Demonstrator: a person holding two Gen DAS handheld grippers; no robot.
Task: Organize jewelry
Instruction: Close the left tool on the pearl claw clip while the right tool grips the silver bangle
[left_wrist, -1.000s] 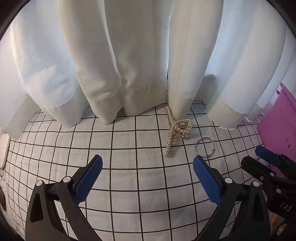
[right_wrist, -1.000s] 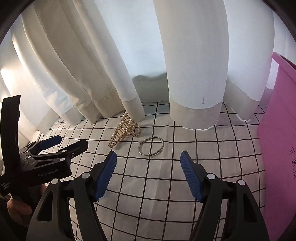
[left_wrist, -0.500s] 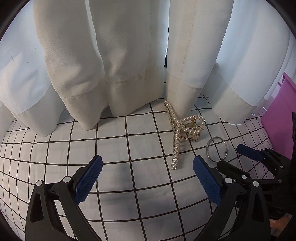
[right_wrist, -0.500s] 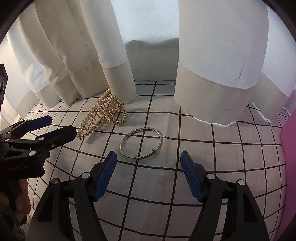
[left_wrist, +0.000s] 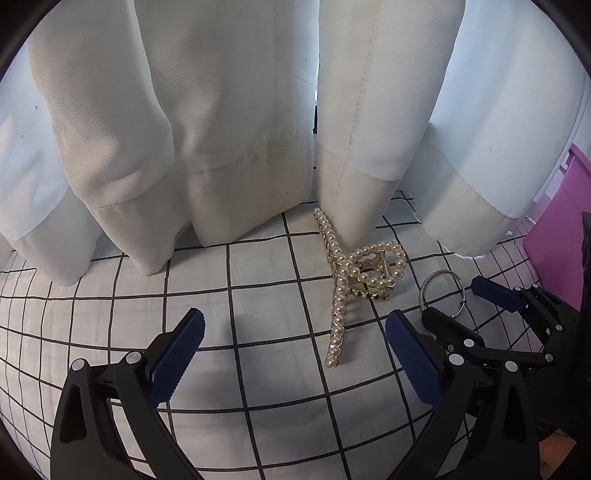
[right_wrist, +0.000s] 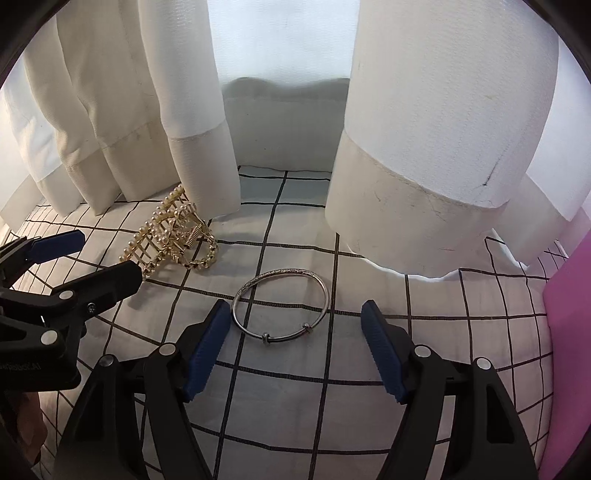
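A gold hair claw set with pearls (left_wrist: 354, 273) lies on the white, black-gridded cloth (left_wrist: 258, 295) at the foot of the curtain. My left gripper (left_wrist: 295, 315) hovers open just short of it, and the claw's long pearl arm reaches in between the fingertips. To its right lies a thin silver bangle (right_wrist: 284, 272). My right gripper (right_wrist: 294, 308) hangs low over it with its jaws opening. The bangle's near edge lies between the blue pads (right_wrist: 205, 354), which do not press on it. Each gripper shows in the other's view: the left gripper (right_wrist: 107, 254) and the right gripper (left_wrist: 454, 299).
White curtain folds (right_wrist: 424, 166) hang down onto the cloth right behind the jewelry, one fold touching the hair claw. A pink box (right_wrist: 569, 332) stands at the right edge. The two grippers are close side by side.
Both grippers have come down and forward toward the jewelry. The hair claw now sits near the left fingertips and the bangle near the right ones. Neither piece has moved.
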